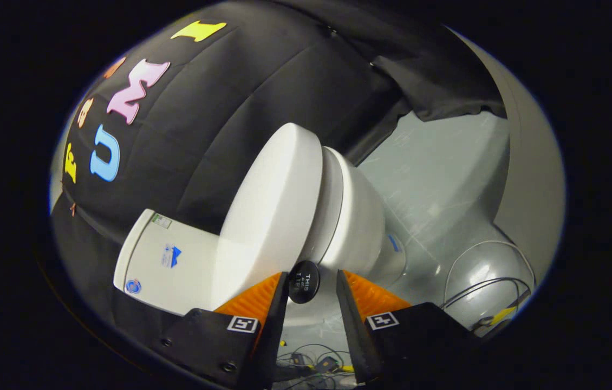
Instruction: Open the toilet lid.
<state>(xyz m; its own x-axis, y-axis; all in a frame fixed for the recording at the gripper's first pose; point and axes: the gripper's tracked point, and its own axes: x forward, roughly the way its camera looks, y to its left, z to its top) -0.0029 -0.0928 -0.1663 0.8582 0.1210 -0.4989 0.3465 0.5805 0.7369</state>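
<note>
The white toilet appears tilted sideways in the gripper view. Its lid (273, 211) lies down on the seat and bowl (357, 222), and the tank (168, 260) stands behind it against the black cloth wall. A small round black tab (304, 281) sticks out at the lid's front rim. My gripper (311, 273) is open, and the tab sits between the fingertips, close to the left finger (262, 298) and apart from the right finger (365, 295).
Grey floor (436, 173) spreads beyond the bowl. Loose cables (487, 287) lie on the floor to the right of the fingers, and more cables (311, 360) lie beneath them. A pale wall (533, 179) bounds the far right.
</note>
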